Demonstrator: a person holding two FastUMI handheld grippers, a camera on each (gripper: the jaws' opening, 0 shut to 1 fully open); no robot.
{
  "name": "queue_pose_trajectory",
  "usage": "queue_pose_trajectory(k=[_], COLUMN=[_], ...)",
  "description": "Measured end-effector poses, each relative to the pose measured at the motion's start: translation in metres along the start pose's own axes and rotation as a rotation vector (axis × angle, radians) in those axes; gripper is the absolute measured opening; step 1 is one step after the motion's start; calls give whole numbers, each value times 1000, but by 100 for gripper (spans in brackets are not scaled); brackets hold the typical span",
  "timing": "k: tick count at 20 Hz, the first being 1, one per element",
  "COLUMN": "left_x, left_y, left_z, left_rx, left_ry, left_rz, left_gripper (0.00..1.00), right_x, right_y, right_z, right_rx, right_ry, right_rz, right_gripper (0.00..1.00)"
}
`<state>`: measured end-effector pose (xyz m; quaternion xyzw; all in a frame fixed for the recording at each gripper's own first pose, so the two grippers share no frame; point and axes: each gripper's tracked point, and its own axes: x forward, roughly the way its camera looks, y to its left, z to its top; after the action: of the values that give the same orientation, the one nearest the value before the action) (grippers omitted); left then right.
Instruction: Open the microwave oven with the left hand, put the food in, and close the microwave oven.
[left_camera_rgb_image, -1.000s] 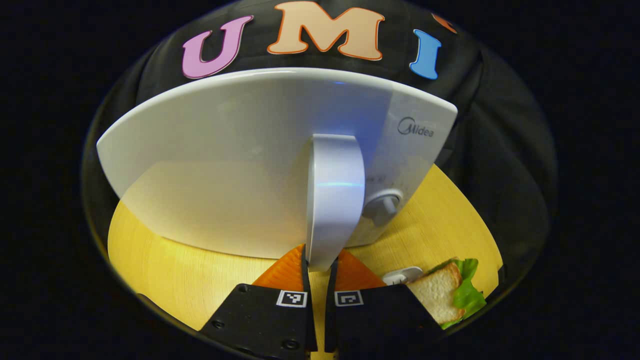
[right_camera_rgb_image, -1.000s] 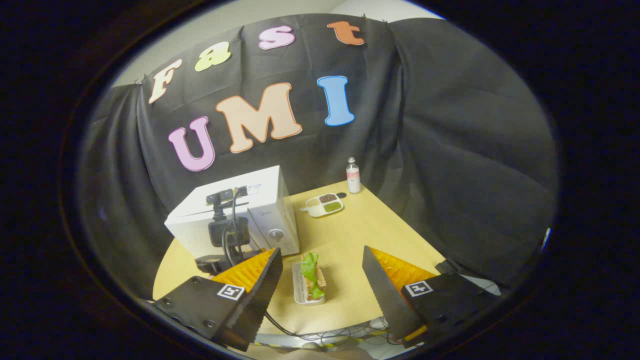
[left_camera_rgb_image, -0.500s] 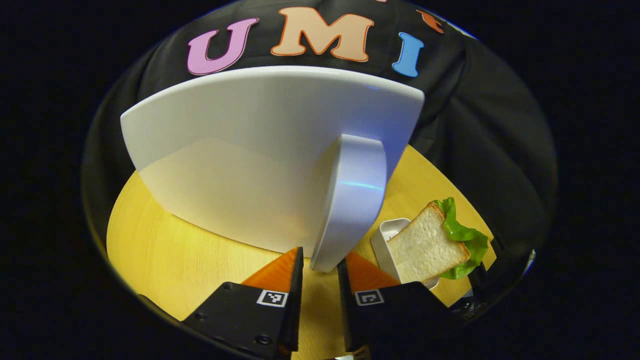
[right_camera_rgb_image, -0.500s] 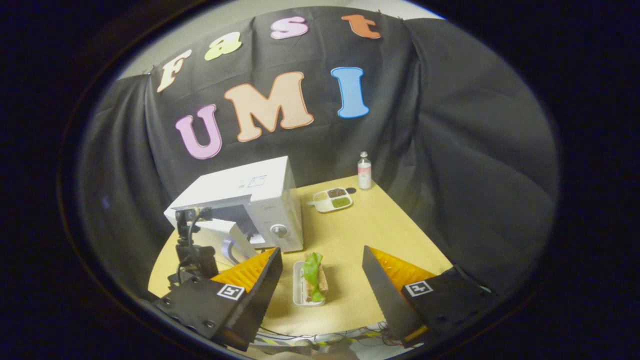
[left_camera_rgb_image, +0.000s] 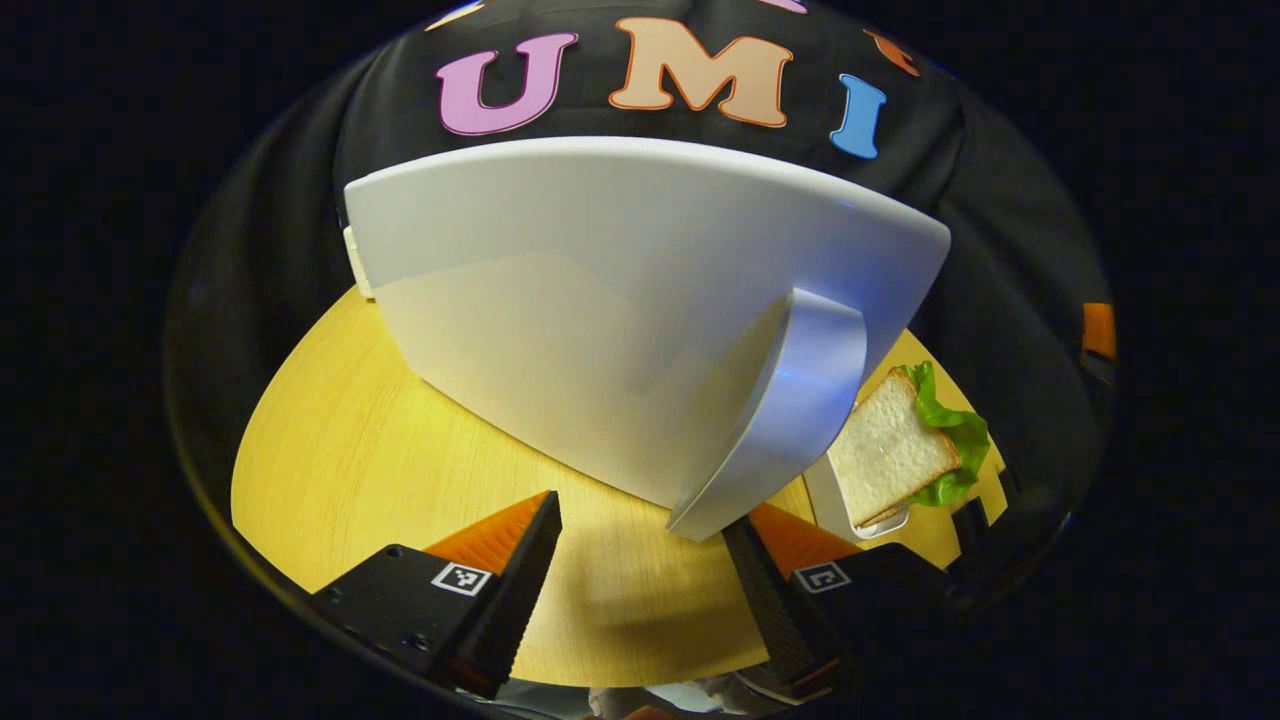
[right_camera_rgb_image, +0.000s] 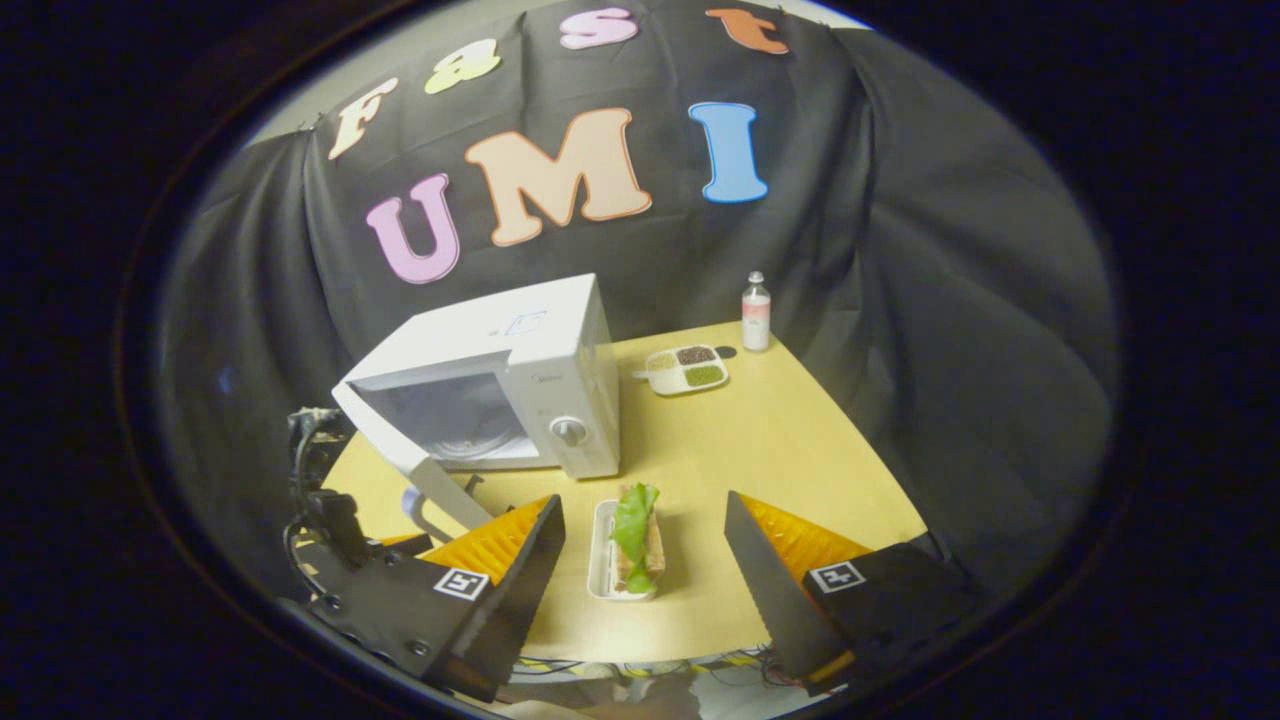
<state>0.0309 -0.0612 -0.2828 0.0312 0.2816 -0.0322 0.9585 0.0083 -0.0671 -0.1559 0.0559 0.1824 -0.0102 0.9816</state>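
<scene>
Yellow surface (right_camera_rgb_image: 760, 450) carries the microwave oven (right_camera_rgb_image: 520, 380), its door (left_camera_rgb_image: 600, 320) now swung wide. Left gripper (left_camera_rgb_image: 640, 560) has released the handle (left_camera_rgb_image: 790, 410); right gripper (right_camera_rgb_image: 645, 560) spread, sandwich (right_camera_rgb_image: 635, 535) at twelve o'clock, next to load.

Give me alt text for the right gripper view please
A white microwave stands on a yellow table with its door swung open. The right tool hangs open above a sandwich in a small white tray.
</scene>
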Motion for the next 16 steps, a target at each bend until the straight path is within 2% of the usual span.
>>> queue_pose_trajectory(k=[4,5,6,7,8,9,10,11,12,13,14,15,16], left_x=[-28,-35,-43,-50,-59,-67,-74,-83,-89,-97,-105,-113,-121], left_y=[25,33,41,49,59,68,77,88,98,107,116,125,135], left_z=[-19,-25,-31,-36,-40,-46,-49,-56,-61,-66,-72,-78,-81], left_rx=[-34,-46,-59,-74,-92,-116,-135,-153,-172,-193,-212,-233,-256], left_ry=[16,20,31,36,34,36,37,41,42,45,49,52,49], left_rz=[58,78,100,123,146,173,200,231,264,292,321,349,379], left_gripper=[100,100,100,100,100,100,100,100,100,100,100,100,100], right_x=[25,26,30,34,39,42,46,50,54,58,62,67,72], right_y=[5,7,9,9,10,11,11,10,9,8,8,8,8], right_z=[-16,-24,-29,-35,-41,-49,-55,-61,-65,-69,-72,-76,-80], right_rx=[-19,-21,-23,-24,-23,-24,-27,-34,-43,-53,-61,-69,-76], right_ry=[59,81,100,121,146,175,198,221,241,259,275,290,307], right_rz=[22,33,40,48,54,62,65,66,67,66,67,71,77], right_gripper=[100,93,100,94,94,100,94,100,94,100,100,94,100])
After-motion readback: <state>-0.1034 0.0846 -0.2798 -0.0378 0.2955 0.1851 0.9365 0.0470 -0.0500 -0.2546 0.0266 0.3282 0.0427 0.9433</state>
